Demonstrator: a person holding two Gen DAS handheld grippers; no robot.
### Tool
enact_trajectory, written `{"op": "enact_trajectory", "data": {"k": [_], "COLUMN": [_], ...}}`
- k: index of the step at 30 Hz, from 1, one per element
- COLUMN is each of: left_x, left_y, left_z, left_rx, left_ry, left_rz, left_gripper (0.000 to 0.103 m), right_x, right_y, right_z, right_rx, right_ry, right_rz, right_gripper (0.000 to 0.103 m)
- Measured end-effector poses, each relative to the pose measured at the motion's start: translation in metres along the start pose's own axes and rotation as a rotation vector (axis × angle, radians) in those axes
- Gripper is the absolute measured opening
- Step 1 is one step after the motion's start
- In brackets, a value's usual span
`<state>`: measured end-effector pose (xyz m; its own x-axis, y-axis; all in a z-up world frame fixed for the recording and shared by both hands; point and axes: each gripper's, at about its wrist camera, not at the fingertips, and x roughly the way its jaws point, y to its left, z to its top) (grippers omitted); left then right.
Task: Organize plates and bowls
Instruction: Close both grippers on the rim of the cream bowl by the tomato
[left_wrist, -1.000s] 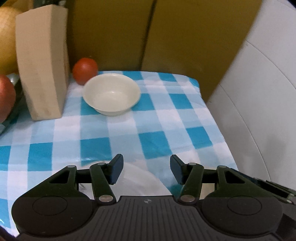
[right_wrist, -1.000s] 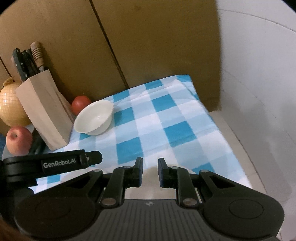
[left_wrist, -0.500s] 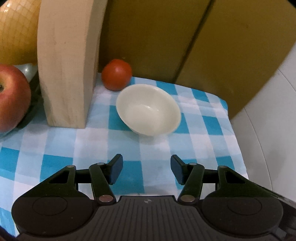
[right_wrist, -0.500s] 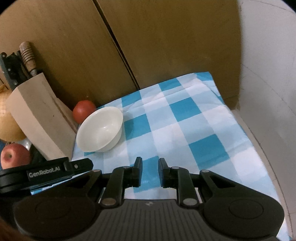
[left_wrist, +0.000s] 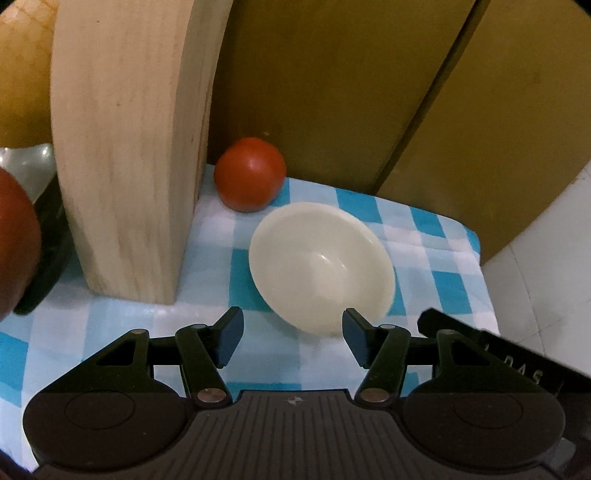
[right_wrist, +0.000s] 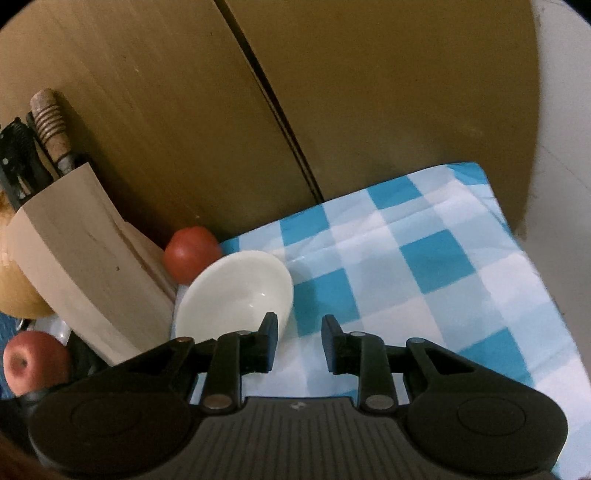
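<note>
White: one bowl (left_wrist: 320, 266) (empty), one tomato (left_wrist: 249, 174), one knife block (left_wrist: 129, 147).

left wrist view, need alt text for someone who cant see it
Open left tongs hover just short of an empty white bowl on a blue-checked cloth. A tomato sits behind the bowl, beside a wooden knife block.

The right gripper (right_wrist: 299, 341) hangs low over the blue-checked cloth (right_wrist: 424, 291), jaws a bit apart with nothing in them. Left jaw overlaps the white bowl (right_wrist: 232, 295), which sits by a tomato (right_wrist: 190, 251) and knife block (right_wrist: 77, 258).
</note>
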<state>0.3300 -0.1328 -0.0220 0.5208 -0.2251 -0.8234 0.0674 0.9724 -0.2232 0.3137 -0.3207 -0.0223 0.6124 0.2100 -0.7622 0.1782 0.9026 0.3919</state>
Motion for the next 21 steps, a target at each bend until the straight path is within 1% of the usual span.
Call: {"op": "enact_trajectory", "data": {"k": [6, 7, 9, 15, 21], "left_x": [0.011, 0.014, 0.018, 0.035, 0.039], "left_y": [0.000, 0.001, 0.005, 0.006, 0.009], "left_z": [0.009, 0.011, 0.012, 0.014, 0.016], "left_rx": [0.003, -0.003, -0.016, -0.005, 0.004], "left_ry": [-0.022, -0.024, -0.025, -0.015, -0.012], "left_rz": [0.021, 0.017, 0.009, 0.038, 0.073], "left_gripper": [0.070, 0.071, 0.074, 0.075, 0.076], "right_x": [0.015, 0.018, 0.024, 0.040, 0.046], "right_y": [-0.005, -0.007, -0.011, -0.011, -0.007], "right_z": [0.007, 0.008, 0.008, 0.008, 0.008], "right_rx": [0.036, 0.043, 0.056, 0.059, 0.057], "right_ry": [-0.015, -0.017, -0.019, -0.006, 0.013], "right_rz": [0.011, 0.009, -0.002, -0.005, -0.002], "right_gripper": [0.026, 0.027, 0.033, 0.033, 0.033]}}
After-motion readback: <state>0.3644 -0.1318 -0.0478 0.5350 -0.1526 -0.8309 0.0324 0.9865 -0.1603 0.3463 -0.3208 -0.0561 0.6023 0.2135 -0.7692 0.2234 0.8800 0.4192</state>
